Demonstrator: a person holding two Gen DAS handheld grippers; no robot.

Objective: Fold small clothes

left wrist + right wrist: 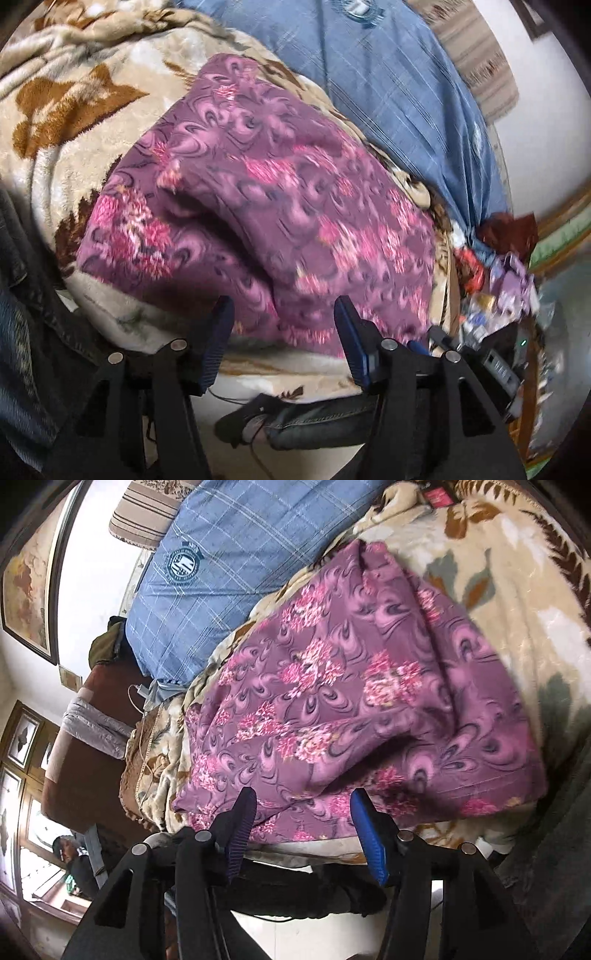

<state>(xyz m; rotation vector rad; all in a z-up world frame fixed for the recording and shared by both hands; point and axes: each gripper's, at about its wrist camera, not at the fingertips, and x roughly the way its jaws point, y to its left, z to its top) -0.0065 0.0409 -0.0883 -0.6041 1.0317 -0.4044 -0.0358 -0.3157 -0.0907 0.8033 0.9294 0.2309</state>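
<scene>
Across mid-frame, your one purple floral garment (266, 206) lies on the beige blanket (74, 147), long axis running upper left to lower right. Your left gripper (282, 325) and right gripper (301, 814) both stand apart, gripping nothing.

the garment (258, 206) lies spread on the blanket (74, 122), which covers the bed. behind the garment, farther from the grippers, a pillow (399, 85) rests on the blanket, and beyond the pillow sits a second cushion (476, 62) by the wall. the left gripper (282, 332) hangs over the garment's near edge, its jaws apart with nothing between them. in the right wrist view the right gripper (303, 827) stands likewise at the near edge of the garment (351, 701), jaws apart and clear of it. there the pillow (229, 565) lies up and left of the garment, a framed picture (29, 579) hangs on the wall at far left, and a person (74, 860) is at lower left.
</scene>
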